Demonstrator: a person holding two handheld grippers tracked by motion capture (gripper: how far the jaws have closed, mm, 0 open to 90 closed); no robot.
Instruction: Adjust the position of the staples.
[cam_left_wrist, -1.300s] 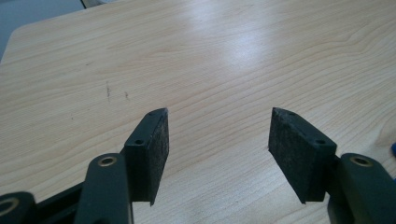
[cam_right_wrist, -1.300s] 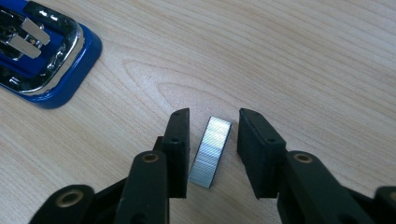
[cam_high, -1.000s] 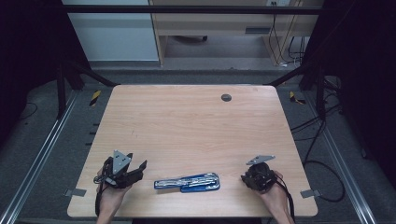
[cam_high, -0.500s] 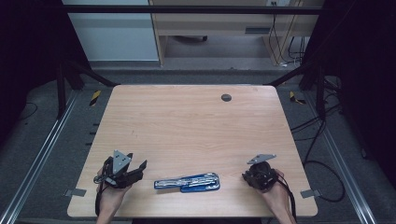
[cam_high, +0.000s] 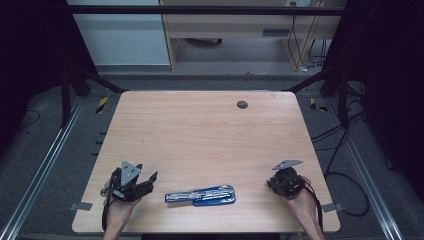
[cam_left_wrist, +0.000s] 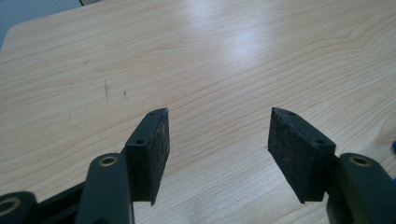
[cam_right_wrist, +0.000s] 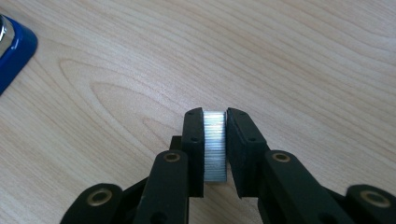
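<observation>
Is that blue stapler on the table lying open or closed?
Open. In the high view the stapler lies flat on the table, its silver staple channel exposed alongside the blue body, apparently folded out.

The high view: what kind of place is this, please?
Probably a lab or workshop set up for recording hand work. A bare wooden table stands inside a dark metal frame, loose cables lie on the grey floor, and an office desk stands behind.
</observation>
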